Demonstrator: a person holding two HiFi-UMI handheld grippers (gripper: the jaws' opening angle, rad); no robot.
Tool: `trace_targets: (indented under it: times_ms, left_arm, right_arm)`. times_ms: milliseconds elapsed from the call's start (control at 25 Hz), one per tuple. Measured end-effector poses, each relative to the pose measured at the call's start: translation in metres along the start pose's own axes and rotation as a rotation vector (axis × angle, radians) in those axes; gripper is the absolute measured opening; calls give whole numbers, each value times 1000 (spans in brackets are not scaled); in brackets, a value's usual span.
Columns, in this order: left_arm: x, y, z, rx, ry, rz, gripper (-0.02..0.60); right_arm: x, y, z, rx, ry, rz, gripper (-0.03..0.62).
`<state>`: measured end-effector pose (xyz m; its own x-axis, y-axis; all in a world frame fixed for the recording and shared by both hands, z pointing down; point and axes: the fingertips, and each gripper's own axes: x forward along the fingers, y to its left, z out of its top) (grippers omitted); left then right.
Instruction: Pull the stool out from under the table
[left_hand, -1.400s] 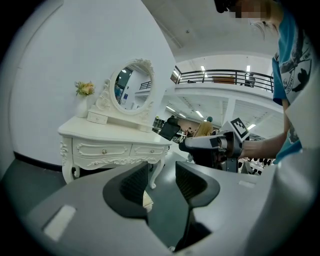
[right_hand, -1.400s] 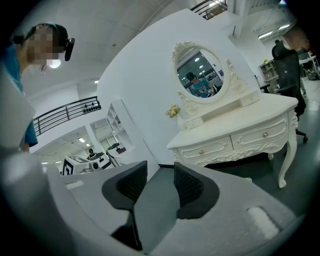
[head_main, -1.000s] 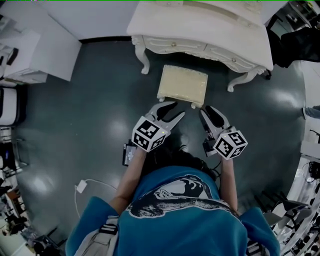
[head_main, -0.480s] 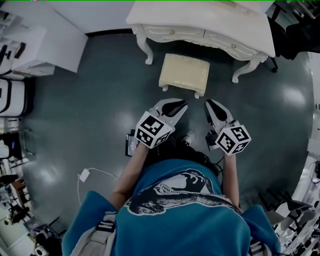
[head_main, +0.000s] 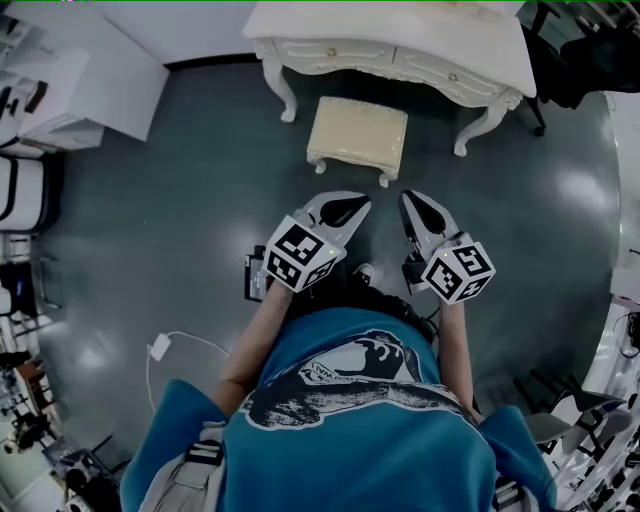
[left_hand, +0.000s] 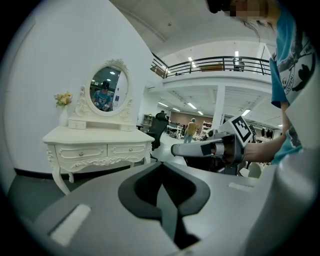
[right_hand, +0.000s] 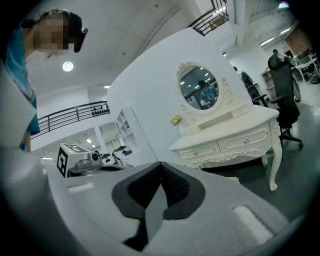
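- One stool (head_main: 358, 130): cream, padded, upright on the floor (head_main: 180, 200), just off the front edge of the table (head_main: 400, 25). Clear of the top and in line with the gap between the two front table legs. Two stool legs seen on the near side.
- One table: white, carved, against the wall at the far edge of the floor. Two drawers (left_hand: 82, 151) counted across its front in the left gripper view.
- One oval mirror (left_hand: 106, 90) along the table's back edge. One vase of flowers (left_hand: 63, 102) at the top's left end as that view shows it.
- Two grippers, held side by side on the near side of the stool, apart from it and from each other.
- Left gripper (head_main: 352, 203): just closed, pads pressed together, nothing between them.
- Right gripper (head_main: 412, 203): likewise just closed, pads together on nothing.
- Two marker cubes, one on each gripper: left (head_main: 298, 255), right (head_main: 458, 270).
- One person in a blue shirt (head_main: 350, 420), facing the table.
- One white cable (head_main: 160, 348) with a plug, lying on the floor to the person's left.
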<state>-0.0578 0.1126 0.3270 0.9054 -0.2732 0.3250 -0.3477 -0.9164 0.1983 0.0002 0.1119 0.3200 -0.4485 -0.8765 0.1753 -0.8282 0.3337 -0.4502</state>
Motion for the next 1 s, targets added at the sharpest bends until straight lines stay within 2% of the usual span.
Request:
trace_targets:
  times_ms: [360, 640, 1000]
  left_arm:
    - [-10, -30, -10, -34, -20, -31, 14]
    - [-16, -37, -13, -27, -22, -24, 14]
    - [-16, -42, -16, -6, -11, -11, 14]
  right_arm:
    - [-15, 18, -13, -29, 11, 17, -6]
    - [-19, 34, -13, -78, 12, 63, 0]
    - [-29, 35, -19, -97, 19, 65, 0]
